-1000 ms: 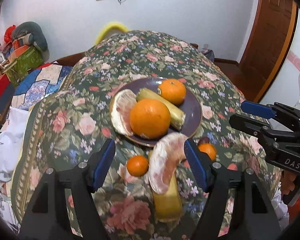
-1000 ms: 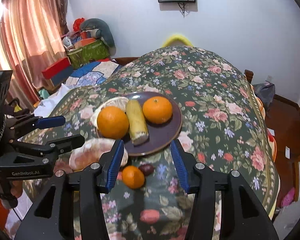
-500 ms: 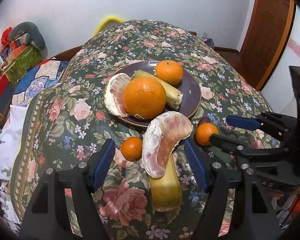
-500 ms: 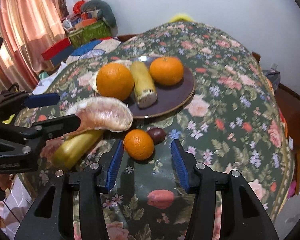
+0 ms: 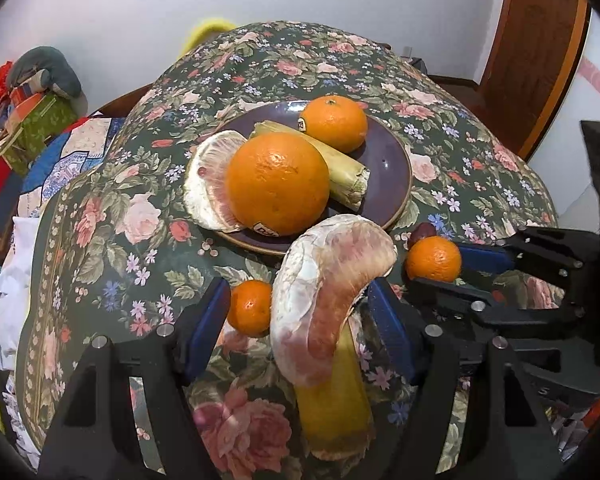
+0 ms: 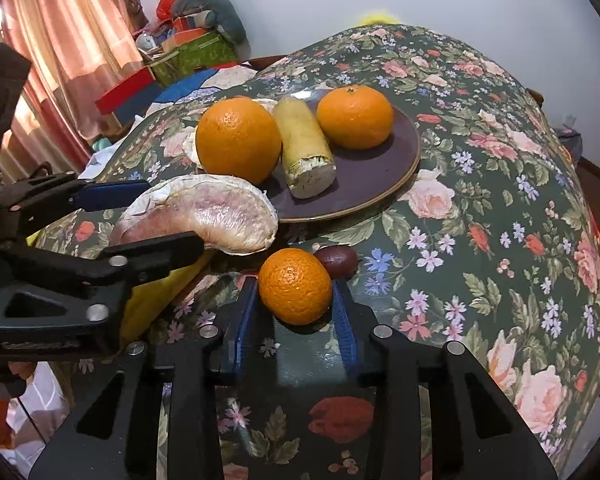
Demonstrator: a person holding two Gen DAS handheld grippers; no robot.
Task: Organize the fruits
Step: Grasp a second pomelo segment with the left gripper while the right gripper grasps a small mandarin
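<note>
Mandarin (image 5: 251, 307) shows only in left view, seemingly untouched.

We can read no text: the white stickers on the big round orange (image 5: 277, 182) and the smaller orange behind it (image 5: 334, 123) stay illegible.
</note>
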